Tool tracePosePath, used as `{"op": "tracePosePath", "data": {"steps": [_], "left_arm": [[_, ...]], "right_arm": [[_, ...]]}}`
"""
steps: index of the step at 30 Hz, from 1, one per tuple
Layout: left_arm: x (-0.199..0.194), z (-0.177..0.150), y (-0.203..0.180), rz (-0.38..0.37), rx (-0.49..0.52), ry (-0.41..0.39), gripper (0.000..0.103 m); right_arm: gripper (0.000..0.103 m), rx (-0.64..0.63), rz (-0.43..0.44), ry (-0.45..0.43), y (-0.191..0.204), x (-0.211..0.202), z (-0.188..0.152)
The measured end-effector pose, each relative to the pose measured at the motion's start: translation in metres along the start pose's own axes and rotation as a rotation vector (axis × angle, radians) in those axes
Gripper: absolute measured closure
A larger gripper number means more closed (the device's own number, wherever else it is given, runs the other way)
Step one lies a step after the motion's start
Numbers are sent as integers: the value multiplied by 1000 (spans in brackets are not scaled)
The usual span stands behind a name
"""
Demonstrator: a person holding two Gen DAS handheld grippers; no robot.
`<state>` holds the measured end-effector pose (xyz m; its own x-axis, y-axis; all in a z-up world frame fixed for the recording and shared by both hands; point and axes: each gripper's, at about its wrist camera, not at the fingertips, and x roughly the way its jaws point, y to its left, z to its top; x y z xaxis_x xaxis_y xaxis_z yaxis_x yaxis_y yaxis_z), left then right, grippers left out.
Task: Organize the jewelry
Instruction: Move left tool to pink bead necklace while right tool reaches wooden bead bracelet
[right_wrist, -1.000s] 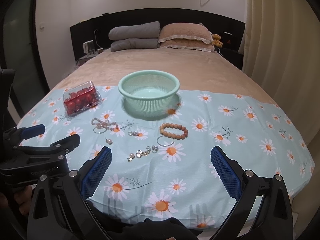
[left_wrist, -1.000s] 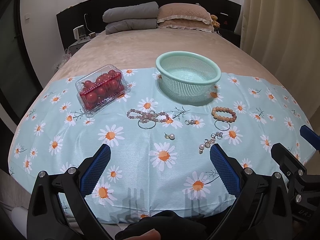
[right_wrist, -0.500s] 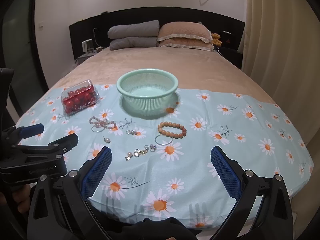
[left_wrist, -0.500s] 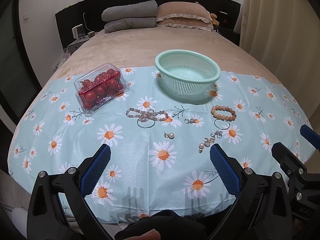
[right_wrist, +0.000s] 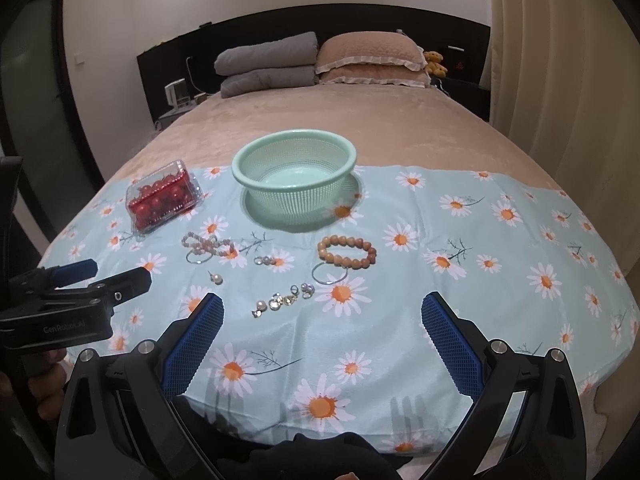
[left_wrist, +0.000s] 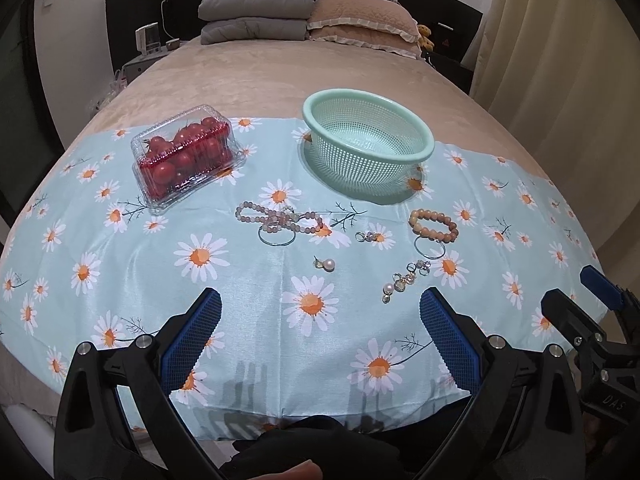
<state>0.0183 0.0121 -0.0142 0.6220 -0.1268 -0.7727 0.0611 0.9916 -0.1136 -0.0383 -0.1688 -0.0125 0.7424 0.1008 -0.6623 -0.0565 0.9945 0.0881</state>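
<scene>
Jewelry lies on a daisy-print cloth [left_wrist: 120, 272] on a bed. A pink bead bracelet [left_wrist: 280, 218] [right_wrist: 208, 245] lies left of centre, a tan bead bracelet [left_wrist: 433, 224] [right_wrist: 347, 251] right, each by a thin metal ring. Small earrings [left_wrist: 369, 236] [right_wrist: 265, 260], a pearl stud [left_wrist: 326, 265] [right_wrist: 216, 279] and a crystal-and-pearl cluster [left_wrist: 404, 280] [right_wrist: 282, 300] lie between. A mint mesh basket [left_wrist: 400, 152] [right_wrist: 336, 184] stands behind, empty. My left gripper [left_wrist: 320, 320] and right gripper [right_wrist: 322, 322] are open and empty, above the cloth's near edge.
A clear box of cherry tomatoes [left_wrist: 186, 156] [right_wrist: 162, 196] sits at the back left of the cloth. Pillows [left_wrist: 308, 16] lie at the headboard. A curtain [left_wrist: 560, 60] hangs on the right. Each gripper shows at the edge of the other's view.
Both grippers have moved slightly forward toward the jewelry and stay open. Nothing on the cloth has moved.
</scene>
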Motion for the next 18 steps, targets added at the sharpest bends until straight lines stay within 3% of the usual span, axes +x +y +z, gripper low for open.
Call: {"op": "tracePosePath", "data": {"steps": [5, 18], "left_arm": [[14, 9, 10, -22, -2, 47, 6], [70, 42, 37, 54, 19, 142, 6]], "right_arm": [[8, 38, -25, -5, -20, 7, 12], [8, 52, -72, 73, -44, 65, 40]]}}
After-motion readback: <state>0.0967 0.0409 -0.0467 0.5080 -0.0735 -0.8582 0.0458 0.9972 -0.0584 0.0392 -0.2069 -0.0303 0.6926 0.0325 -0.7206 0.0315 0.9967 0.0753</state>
